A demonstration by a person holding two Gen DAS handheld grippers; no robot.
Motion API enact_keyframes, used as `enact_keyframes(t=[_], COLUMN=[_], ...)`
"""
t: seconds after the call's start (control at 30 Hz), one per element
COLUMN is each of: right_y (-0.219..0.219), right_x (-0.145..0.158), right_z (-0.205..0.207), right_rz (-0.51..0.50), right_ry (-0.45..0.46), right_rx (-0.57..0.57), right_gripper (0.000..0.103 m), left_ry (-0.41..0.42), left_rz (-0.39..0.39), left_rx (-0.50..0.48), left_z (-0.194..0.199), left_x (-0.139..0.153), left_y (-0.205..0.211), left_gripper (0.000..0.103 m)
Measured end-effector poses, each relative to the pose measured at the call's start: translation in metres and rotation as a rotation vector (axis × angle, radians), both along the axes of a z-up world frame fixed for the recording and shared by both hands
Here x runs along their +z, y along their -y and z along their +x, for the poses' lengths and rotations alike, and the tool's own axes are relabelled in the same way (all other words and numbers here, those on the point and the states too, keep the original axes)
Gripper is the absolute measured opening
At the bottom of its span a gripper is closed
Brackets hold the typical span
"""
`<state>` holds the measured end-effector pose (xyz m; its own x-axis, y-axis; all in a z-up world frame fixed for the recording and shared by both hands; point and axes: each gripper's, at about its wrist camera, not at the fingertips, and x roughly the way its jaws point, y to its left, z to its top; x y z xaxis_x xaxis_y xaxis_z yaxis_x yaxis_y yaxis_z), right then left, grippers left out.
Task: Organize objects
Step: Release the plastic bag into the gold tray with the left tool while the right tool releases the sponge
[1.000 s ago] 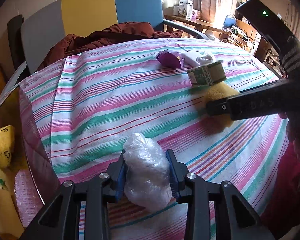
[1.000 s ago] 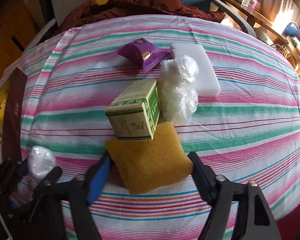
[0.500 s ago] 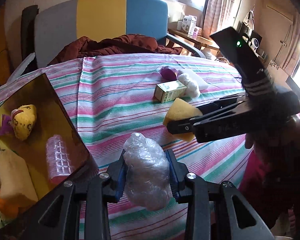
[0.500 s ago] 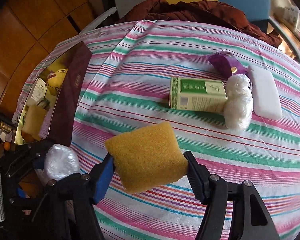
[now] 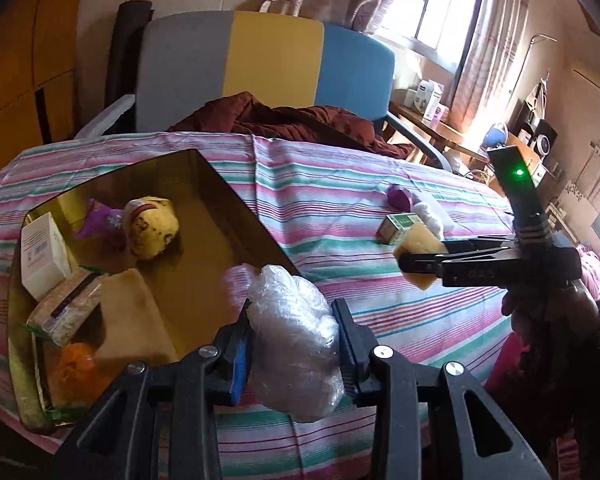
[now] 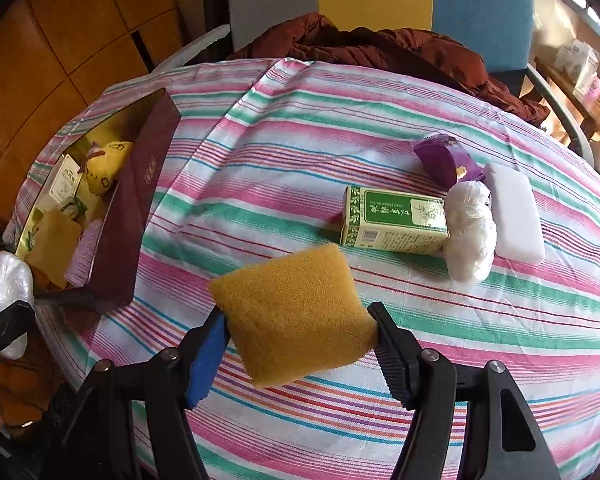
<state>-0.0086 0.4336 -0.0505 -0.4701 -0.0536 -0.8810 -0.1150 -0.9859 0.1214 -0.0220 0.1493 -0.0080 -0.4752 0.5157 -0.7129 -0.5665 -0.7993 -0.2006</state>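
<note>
Left wrist view: left claw (image 5: 292,344) clenched on bag (image 5: 294,340) above box (image 5: 236,196) edge, right claw (image 6: 296,344) gripping sponge (image 6: 292,312) over striped surface (image 6: 260,184).

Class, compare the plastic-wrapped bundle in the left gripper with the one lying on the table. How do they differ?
The held bundle is clamped in the left gripper by the box; the lying bundle rests on the striped tablecloth, touching the green carton. Both are crinkled, whitish plastic.
</note>
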Motion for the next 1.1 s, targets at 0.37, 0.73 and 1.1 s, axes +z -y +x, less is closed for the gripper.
enact_keyframes(t=[0.37,0.73,1.1], right_y=[0.087,0.165,0.203], right_x=[0.048,0.058,0.038], right_z=[-0.024,-0.064,-0.114], right_rz=[-0.038,-0.053,-0.100], right_ry=[-0.151,-0.181,-0.150], right_rx=[0.114,0.222,0.232], right_gripper=[0.069,0.070,0.094], left_ry=[-0.003,-0.019,-0.003], left_rz=[0.038,0.055,0.024], left_rx=[0.225,0.307,0.371], left_z=[-0.041,-0.089,-0.139], left_x=[0.008,0.011,0.006], left_y=[0.094,0.121,0.117], left_gripper=[0.036,0.036,0.050])
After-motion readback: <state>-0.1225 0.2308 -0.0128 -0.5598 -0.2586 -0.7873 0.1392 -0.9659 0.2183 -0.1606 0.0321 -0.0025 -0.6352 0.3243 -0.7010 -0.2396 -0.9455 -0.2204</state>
